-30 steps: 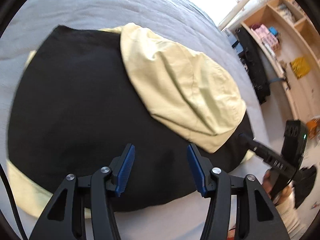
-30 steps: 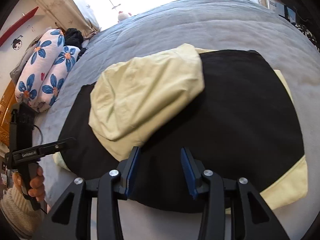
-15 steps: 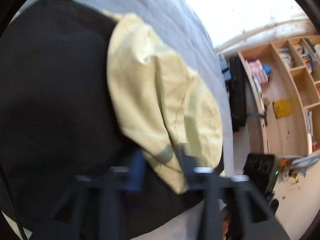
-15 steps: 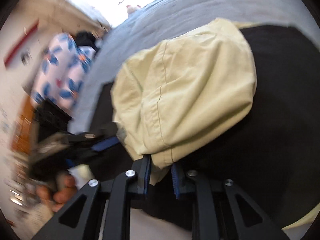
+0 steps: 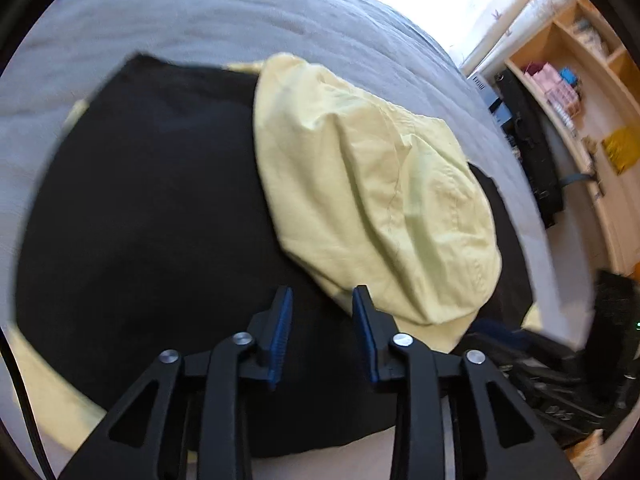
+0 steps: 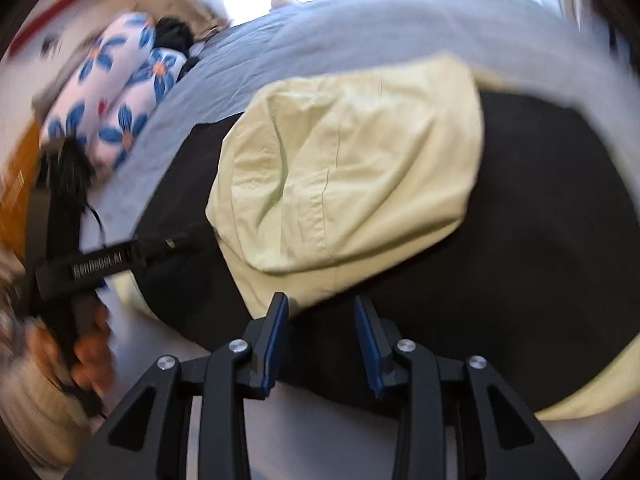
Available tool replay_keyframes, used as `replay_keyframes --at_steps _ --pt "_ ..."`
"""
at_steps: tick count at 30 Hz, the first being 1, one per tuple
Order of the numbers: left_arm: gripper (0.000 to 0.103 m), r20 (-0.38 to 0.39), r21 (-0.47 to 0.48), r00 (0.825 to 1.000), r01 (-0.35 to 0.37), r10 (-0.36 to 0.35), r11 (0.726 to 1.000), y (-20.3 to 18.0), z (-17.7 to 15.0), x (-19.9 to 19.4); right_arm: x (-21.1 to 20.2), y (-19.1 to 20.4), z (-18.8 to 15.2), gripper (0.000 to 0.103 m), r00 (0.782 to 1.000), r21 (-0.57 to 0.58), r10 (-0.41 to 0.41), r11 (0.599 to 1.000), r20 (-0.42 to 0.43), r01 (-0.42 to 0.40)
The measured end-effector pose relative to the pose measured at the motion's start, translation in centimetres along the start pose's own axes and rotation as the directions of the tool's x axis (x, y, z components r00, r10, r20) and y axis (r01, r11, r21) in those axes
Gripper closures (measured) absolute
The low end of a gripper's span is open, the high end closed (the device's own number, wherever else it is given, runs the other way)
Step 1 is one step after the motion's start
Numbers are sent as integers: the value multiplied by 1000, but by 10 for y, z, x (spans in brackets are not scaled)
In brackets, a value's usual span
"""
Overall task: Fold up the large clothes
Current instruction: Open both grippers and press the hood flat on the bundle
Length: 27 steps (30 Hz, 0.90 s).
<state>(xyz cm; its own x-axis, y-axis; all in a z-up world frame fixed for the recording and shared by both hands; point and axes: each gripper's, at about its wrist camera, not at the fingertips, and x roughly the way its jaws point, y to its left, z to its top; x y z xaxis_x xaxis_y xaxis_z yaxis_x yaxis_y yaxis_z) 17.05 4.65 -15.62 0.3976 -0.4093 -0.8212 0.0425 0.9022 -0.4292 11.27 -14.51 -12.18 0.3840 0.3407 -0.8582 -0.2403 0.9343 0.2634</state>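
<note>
Yellow fabric (image 5: 376, 200) lies just ahead of your left claw (image 5: 322, 304); your right claw (image 6: 322, 312) too; both just spread, pinching nothing.

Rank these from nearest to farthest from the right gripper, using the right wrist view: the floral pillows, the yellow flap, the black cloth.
From the right gripper:
1. Black cloth: directly under and between the open fingers.
2. Yellow flap: just beyond the fingertips, lying on the black cloth.
3. Floral pillows: far upper left, at the bed's far side.
</note>
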Motion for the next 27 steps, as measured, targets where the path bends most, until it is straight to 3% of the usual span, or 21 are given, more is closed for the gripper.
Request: replay_keyframes --at_steps 4,8,14,16,18,20,22,27 --pt "61 91 73 995 -55 48 996 -23 1 -26 -33 9 5 69 991 -102 -71 991 109 82" --pt "48 179 113 982 -80 59 990 -46 15 -39 -37 9 24 69 963 -104 -148 979 227 175" --pt "46 193 125 979 -97 72 987 -56 35 -15 11 -4 60 69 974 -38 -120 991 191 129" --pt "46 199 130 978 -97 70 987 -59 38 -3 24 -10 63 69 975 -22 -136 990 177 142" --pt "46 158 135 985 -88 66 987 -63 41 18 38 -21 61 69 973 3 -176 984 147 178" --pt "46 114 138 989 -111 96 984 -60 36 34 48 -36 53 80 963 17 -245 969 108 245" --pt "46 90 166 988 -140 126 976 -57 28 45 48 -48 45 91 966 30 -236 972 108 234" --pt "46 111 229 979 -191 170 955 -65 17 45 34 -56 33 91 974 71 -196 979 116 189"
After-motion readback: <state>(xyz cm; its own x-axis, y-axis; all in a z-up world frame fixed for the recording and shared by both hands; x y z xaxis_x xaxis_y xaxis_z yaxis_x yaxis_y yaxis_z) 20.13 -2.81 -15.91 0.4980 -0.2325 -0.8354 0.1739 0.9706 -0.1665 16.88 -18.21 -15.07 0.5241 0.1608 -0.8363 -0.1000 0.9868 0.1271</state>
